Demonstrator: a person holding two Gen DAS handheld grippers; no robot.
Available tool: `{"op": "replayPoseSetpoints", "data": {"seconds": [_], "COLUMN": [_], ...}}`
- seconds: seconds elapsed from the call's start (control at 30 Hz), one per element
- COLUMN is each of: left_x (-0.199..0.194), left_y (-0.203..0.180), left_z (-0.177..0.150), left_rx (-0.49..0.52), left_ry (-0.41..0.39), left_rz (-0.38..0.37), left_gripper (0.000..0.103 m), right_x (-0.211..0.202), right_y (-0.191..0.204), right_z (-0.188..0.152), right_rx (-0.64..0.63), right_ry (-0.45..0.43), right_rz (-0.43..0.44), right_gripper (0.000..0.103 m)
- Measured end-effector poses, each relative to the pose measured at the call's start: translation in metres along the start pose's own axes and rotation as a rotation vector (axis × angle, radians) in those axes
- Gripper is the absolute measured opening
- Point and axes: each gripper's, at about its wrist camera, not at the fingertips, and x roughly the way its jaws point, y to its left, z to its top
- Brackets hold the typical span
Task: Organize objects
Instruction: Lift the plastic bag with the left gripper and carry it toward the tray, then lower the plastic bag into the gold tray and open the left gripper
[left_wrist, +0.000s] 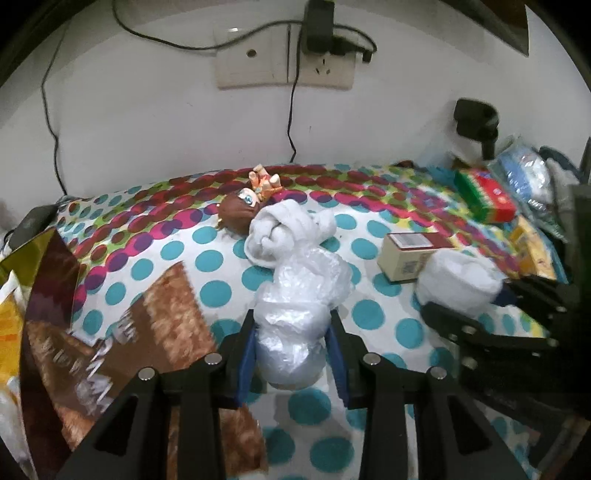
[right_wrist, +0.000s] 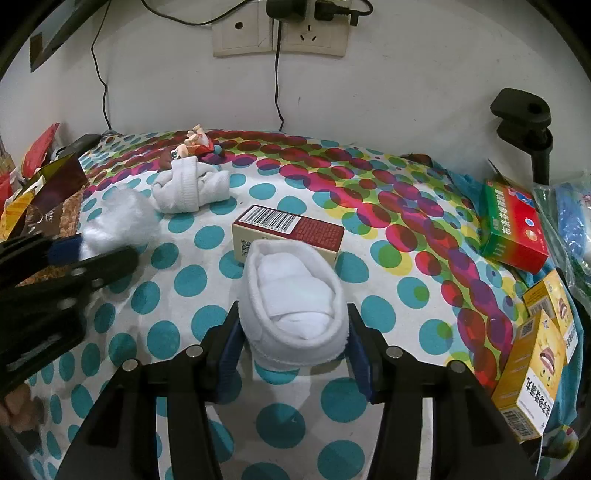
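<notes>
The left gripper (left_wrist: 291, 343) has its blue-padded fingers (left_wrist: 246, 354) pinching a crumpled white plastic bag (left_wrist: 299, 310), held near the camera just above the dotted cloth. The right gripper (right_wrist: 293, 332) has a rolled white sock bundle (right_wrist: 293, 295) between its fingers (right_wrist: 229, 347); the pads sit against its sides, though the hold looks light, so whether it is truly gripped or about to be let go is hard to say.

To do this step well, each soft item should be set down fully on the cloth before the fingers spread, since both are squashy and could spring or roll. The bag is light and may cling to a pad, so a straight pull back would suit it. The 2 grippers are near each other, so moving 1 at a time seems safer.

The surface (right_wrist: 369, 288) wears a cloth of teal dots with a band of red and purple circles. On it lie a second sock roll (right_wrist: 188, 188), a small figurine (right_wrist: 195, 142) at the far side, and a red-and-cream box (right_wrist: 288, 230) just behind the held sock. At the right are a green-and-red box (right_wrist: 515, 225) and yellow boxes (right_wrist: 532, 362); at the left, a brown glossy bag (left_wrist: 110, 332). On the white wall behind are sockets (right_wrist: 280, 31) with plugs and trailing cables, and a black clamp stand (right_wrist: 524, 122) rises at the far right.
</notes>
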Motion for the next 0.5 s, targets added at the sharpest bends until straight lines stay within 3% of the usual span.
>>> {"op": "replayPoseSetpoints", "data": {"seconds": [0.33, 0.5], "left_x": [-0.079, -0.111], "left_y": [0.031, 0.07], "left_z": [-0.006, -0.021], "left_rx": [-0.085, -0.132], "left_ry": [-0.071, -0.063], "left_rz": [-0.002, 0.095], "left_gripper": [0.035, 0.035], "right_x": [0.001, 0.001], "right_y": [-0.001, -0.001], "right_z": [0.0, 0.0], "right_rx": [0.012, 0.013], "right_ry": [0.003, 0.003], "right_rz": [-0.004, -0.003], "right_gripper": [0.053, 0.053]}}
